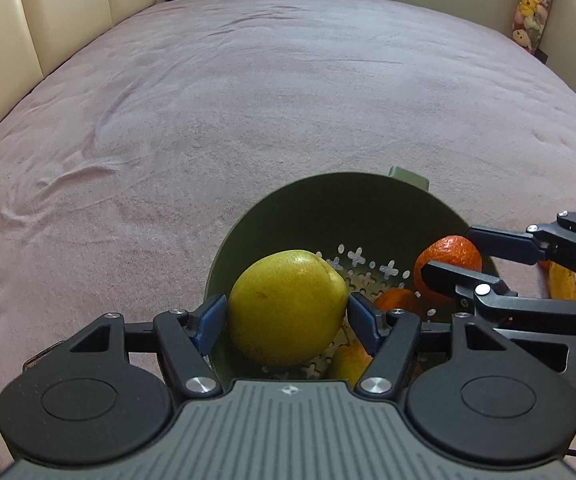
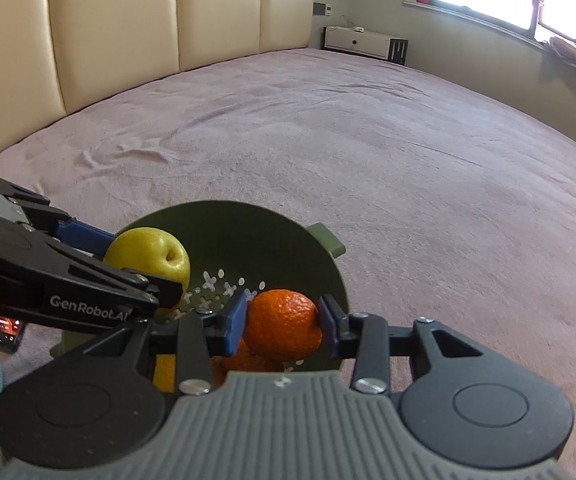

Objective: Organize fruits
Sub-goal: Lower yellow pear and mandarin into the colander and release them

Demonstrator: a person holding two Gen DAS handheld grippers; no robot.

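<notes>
Over the green colander (image 1: 327, 208), the left gripper (image 1: 286, 314) clamps a yellow apple (image 1: 286, 308) and the right gripper (image 2: 284, 322) an orange (image 2: 282, 326), seemingly mid-delivery; next, lowering and releasing gently.

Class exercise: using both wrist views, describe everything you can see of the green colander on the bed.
The green colander is a dull olive, plastic-looking bowl with smooth walls, cross- and oval-shaped drain holes in its base, and a stubby handle tab on the far rim. It sits upright on the pink bedspread. At least one orange fruit lies inside. The left gripper holds a yellow apple and the right gripper an orange over its opening; whether either touches it is unclear.
</notes>
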